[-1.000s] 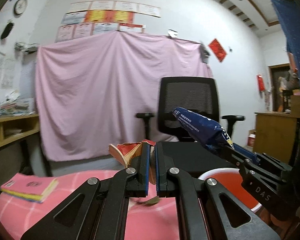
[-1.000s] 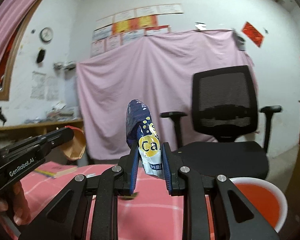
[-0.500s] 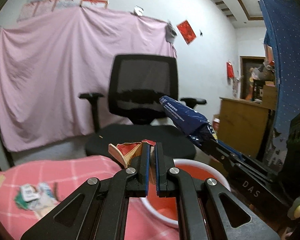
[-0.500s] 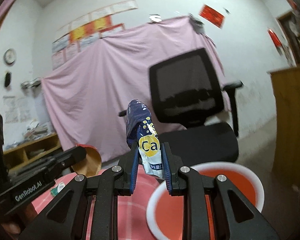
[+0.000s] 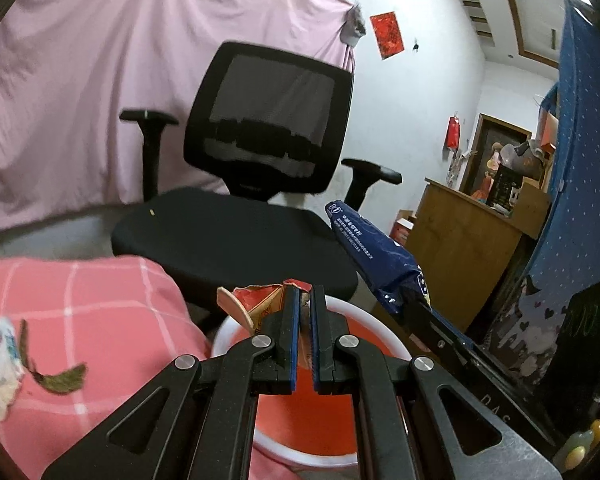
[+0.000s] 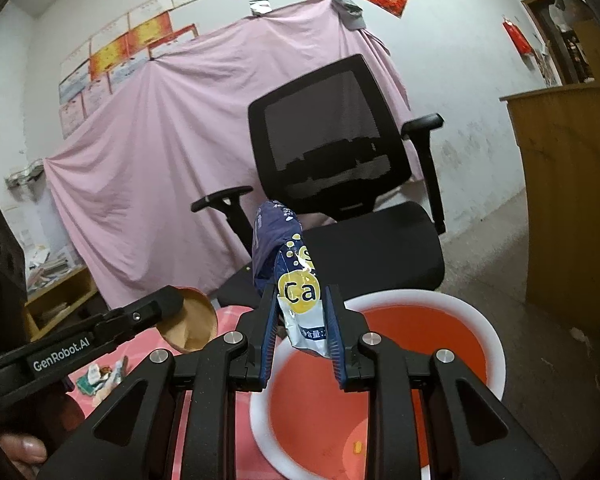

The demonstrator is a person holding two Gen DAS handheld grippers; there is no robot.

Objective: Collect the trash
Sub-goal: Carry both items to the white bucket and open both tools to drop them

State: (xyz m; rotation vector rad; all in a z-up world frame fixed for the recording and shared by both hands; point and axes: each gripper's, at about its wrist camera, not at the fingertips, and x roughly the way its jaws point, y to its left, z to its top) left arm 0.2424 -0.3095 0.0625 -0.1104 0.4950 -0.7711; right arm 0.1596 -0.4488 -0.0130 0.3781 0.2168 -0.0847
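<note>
My left gripper (image 5: pixel 304 304) is shut on a torn red and tan paper scrap (image 5: pixel 256 304), held over the near rim of a red bin with a white rim (image 5: pixel 363 312). My right gripper (image 6: pixel 301 304) is shut on a dark blue snack wrapper (image 6: pixel 296 280) with a yellow "Ca" circle, held above the bin (image 6: pixel 379 360). The wrapper also shows in the left wrist view (image 5: pixel 375 264), and the left gripper with its scrap (image 6: pixel 190 320) shows in the right wrist view. More trash (image 5: pixel 4 356) lies on the pink checked tablecloth (image 5: pixel 80 304).
A black office chair (image 5: pixel 256 184) stands right behind the bin. A wooden cabinet (image 5: pixel 471 256) is at the right, a pink sheet (image 5: pixel 80 100) hangs on the back wall. A wooden shelf (image 6: pixel 56 300) stands at the left.
Both grippers have swung right from over the table to above the red bin, each still holding its piece. The right jaws look wider around the wrapper.
</note>
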